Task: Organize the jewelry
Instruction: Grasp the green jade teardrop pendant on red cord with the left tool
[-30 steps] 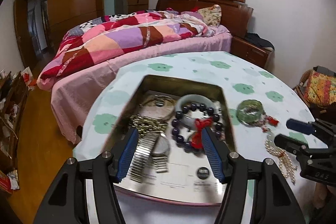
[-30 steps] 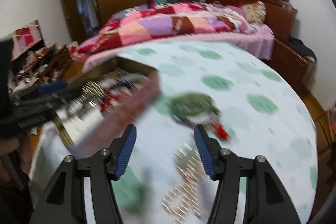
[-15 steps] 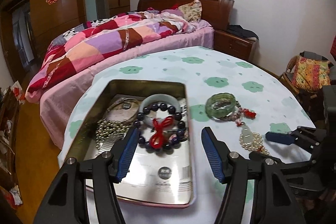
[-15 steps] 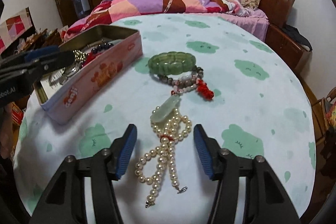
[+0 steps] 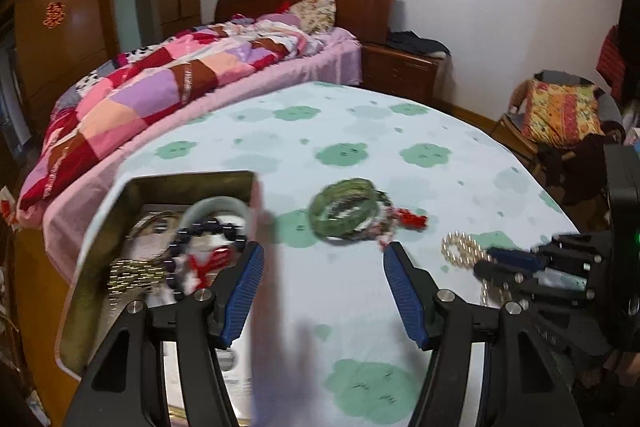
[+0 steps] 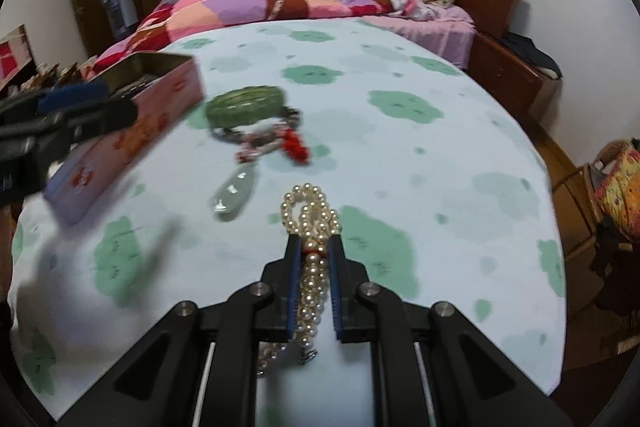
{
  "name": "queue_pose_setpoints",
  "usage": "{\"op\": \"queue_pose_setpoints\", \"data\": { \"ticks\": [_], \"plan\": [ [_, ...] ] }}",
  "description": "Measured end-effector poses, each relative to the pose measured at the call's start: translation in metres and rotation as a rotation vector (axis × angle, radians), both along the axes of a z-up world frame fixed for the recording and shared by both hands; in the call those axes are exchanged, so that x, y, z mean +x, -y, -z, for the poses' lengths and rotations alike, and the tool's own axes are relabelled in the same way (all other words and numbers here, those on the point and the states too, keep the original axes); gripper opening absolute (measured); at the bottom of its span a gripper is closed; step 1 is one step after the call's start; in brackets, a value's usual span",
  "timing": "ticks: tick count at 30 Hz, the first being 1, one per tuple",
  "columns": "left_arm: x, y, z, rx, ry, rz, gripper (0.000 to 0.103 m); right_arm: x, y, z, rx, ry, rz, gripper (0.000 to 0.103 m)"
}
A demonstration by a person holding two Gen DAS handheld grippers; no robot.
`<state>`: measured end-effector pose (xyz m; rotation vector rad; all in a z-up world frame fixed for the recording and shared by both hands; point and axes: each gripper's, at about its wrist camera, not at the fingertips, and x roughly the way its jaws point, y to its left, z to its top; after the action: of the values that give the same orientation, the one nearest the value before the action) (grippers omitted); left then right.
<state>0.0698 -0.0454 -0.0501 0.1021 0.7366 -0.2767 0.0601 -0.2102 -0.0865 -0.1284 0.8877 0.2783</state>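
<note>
My right gripper (image 6: 314, 247) is shut on the pearl necklace (image 6: 308, 215), which lies on the round table; it also shows in the left wrist view (image 5: 460, 249) with the right gripper (image 5: 492, 261) on it. A green bangle (image 6: 246, 105) with a beaded string, red tassel and pale jade pendant (image 6: 234, 193) lies just beyond. The open tin (image 5: 92, 247) at the left holds a dark bead bracelet (image 5: 208, 231), a pale bangle and metal chains. My left gripper (image 5: 322, 269) is open and empty, above the tin's right wall, near the green bangle (image 5: 344, 209).
The table wears a pale cloth with green cloud prints (image 6: 404, 105). A bed with a patchwork quilt (image 5: 168, 83) stands behind it. A wooden nightstand (image 5: 400, 71) and a chair with a colourful cushion (image 5: 560, 111) stand at the right.
My right gripper has moved forward and closed on the pearl necklace. My left gripper has swung right, from over the tin toward the green bangle.
</note>
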Motion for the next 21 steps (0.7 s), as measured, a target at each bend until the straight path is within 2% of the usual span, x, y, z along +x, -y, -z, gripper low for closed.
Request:
{"op": "queue_pose_setpoints", "data": {
  "ticks": [6,14,19,21],
  "plan": [
    [0.006,0.029,0.016,0.019,-0.053,0.062,0.063,0.014,0.018,0.001,-0.003,0.016,0.065,0.014],
    [0.018,0.049,0.039,0.025,-0.133,0.092,0.062,0.013,0.025,0.003,0.045,0.004,0.069,0.014],
    [0.025,0.05,0.045,0.0,-0.18,0.104,0.062,0.011,0.021,0.003,0.017,0.015,0.061,0.015],
    [0.026,0.05,0.047,-0.006,-0.188,0.111,0.051,0.011,0.021,0.003,0.018,0.016,0.06,0.015]
  ]
}}
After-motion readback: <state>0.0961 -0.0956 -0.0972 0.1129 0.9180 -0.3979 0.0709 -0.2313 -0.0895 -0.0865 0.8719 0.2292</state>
